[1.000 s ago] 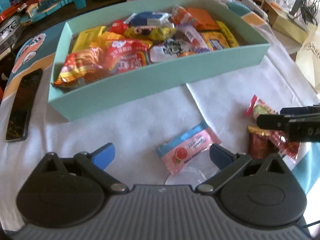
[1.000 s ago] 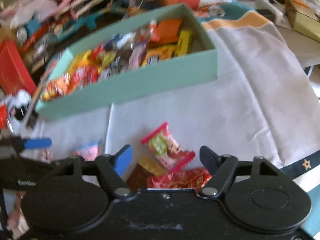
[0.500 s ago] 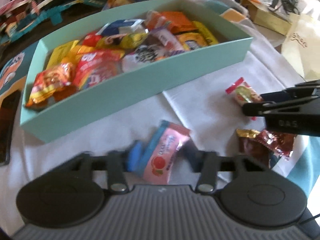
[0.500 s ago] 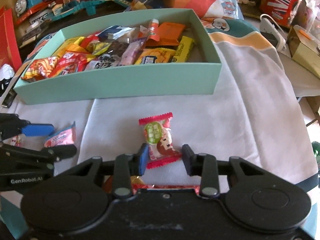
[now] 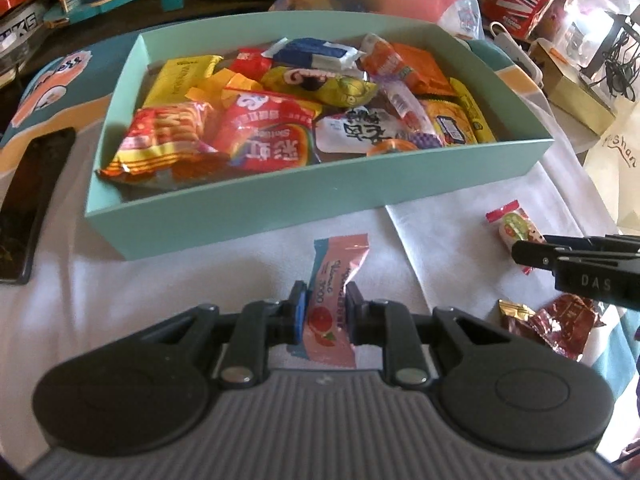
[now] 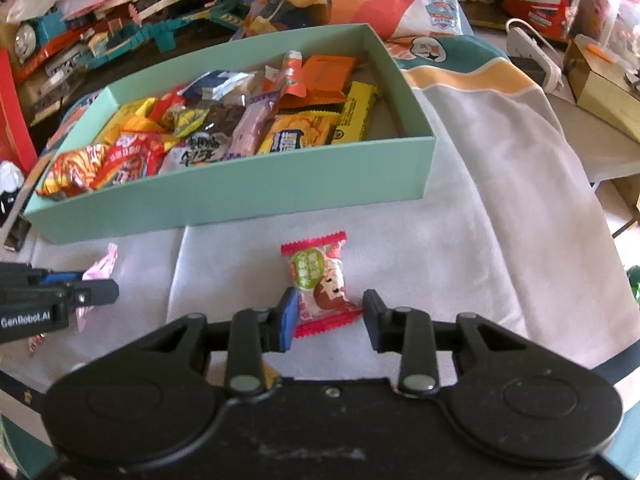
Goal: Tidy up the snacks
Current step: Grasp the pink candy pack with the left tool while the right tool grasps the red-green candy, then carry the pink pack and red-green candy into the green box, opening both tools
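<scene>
The left gripper (image 5: 323, 312) has its fingers clamped on a pink grapefruit-print candy sachet (image 5: 332, 300) just above the white cloth (image 5: 200, 272). The right gripper (image 6: 330, 320) has its fingers apart around a small red-edged candy with a green label (image 6: 320, 280) that lies on the cloth, the blue pad touching it, the other finger clear. Beyond stands the shallow mint-green cardboard box (image 5: 280, 204), filled with mixed wrapped snacks: red, yellow, orange and white packets (image 5: 280, 100).
</scene>
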Tool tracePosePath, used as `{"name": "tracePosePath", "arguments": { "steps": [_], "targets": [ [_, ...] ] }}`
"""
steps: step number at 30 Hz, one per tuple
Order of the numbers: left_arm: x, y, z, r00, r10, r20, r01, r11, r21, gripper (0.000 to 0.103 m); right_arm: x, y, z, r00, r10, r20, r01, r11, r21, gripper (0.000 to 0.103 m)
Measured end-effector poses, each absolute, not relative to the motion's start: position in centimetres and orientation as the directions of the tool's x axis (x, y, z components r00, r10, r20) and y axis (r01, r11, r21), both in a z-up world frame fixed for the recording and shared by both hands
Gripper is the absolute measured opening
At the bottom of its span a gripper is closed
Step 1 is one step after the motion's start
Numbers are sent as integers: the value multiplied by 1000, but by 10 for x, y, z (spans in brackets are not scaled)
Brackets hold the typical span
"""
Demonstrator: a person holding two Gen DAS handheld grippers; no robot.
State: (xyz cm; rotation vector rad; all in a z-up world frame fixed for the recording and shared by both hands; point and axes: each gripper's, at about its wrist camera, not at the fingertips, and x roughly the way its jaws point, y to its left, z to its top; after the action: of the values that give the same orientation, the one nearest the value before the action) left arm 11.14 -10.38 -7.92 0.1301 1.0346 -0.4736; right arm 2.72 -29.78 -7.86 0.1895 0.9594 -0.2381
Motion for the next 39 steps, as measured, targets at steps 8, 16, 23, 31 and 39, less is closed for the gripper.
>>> {"name": "tracePosePath", "arguments": {
  "steps": [8, 16, 23, 31, 39],
  "targets": [
    [104, -97, -59, 441, -353, -825, 430, 890, -152, 19, 18, -295, -61, 578, -93, -811, 273, 958, 85, 21],
    [94, -88, -42, 469, -366, -804, 430, 889, -154, 19, 16, -290, -53, 586, -72, -807, 251, 963, 96, 14],
    [92, -75, -48, 450, -364, -816, 414, 894, -170, 19, 14, -295, -59, 574, -67, -816, 251, 963, 98, 42],
    [96, -73, -54, 432, -351, -831, 403, 899, -170, 19, 39, -286, -73, 546, -42, -837, 207, 975, 86, 48],
    [99, -76, -56, 417, -353, -838, 406, 897, -176, 19, 55, -268, -87, 550, -111, -828, 189, 982, -6, 24]
  ]
}}
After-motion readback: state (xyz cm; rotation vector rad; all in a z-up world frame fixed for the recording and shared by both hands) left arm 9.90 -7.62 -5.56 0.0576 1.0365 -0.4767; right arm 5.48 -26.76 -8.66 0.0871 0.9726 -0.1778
